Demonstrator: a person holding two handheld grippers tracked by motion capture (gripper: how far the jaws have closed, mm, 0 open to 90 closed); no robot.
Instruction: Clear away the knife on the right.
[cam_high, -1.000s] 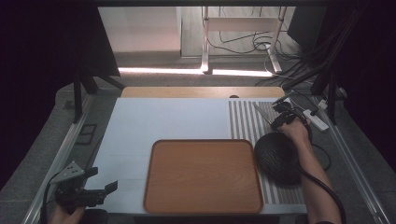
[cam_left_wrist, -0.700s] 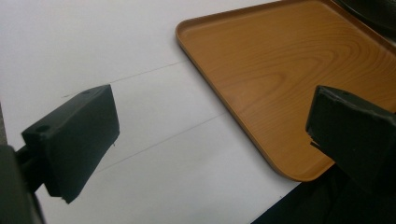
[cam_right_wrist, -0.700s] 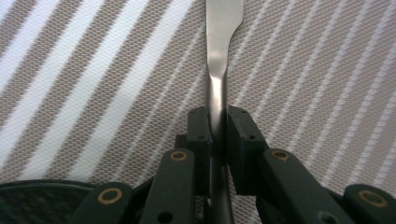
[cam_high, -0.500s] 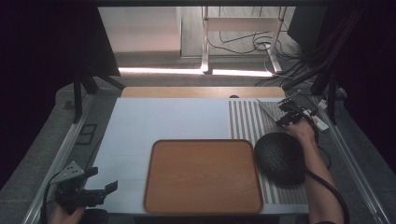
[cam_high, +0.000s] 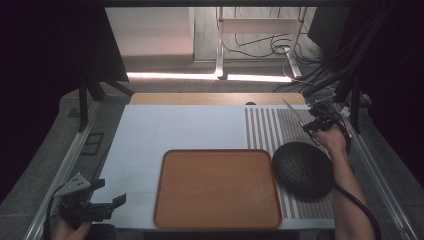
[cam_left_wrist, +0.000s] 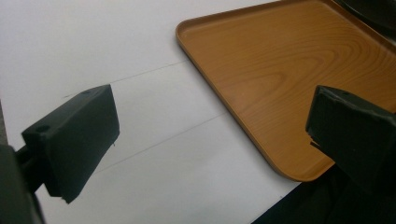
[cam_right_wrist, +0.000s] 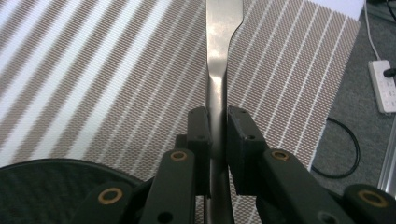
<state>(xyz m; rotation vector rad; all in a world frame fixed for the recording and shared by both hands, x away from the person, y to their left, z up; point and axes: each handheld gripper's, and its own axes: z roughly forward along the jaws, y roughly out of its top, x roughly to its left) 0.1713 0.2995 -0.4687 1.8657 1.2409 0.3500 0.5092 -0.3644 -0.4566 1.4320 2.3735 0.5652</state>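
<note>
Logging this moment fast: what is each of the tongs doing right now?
Left tongs: open, holding nothing, over the white mat beside the wooden tray.
Right tongs: shut on a metal knife above the striped placemat.

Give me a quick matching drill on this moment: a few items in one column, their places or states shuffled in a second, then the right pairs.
Things:
1. metal utensil
2. wooden tray
3. black round mat
4. left gripper

States or places:
A. open, nothing between its jaws
B. clamped by its handle in the right gripper
C. lies on the striped placemat, right of the tray
D. empty, at the near middle of the table

Pairs: 1-B, 2-D, 3-C, 4-A
</note>
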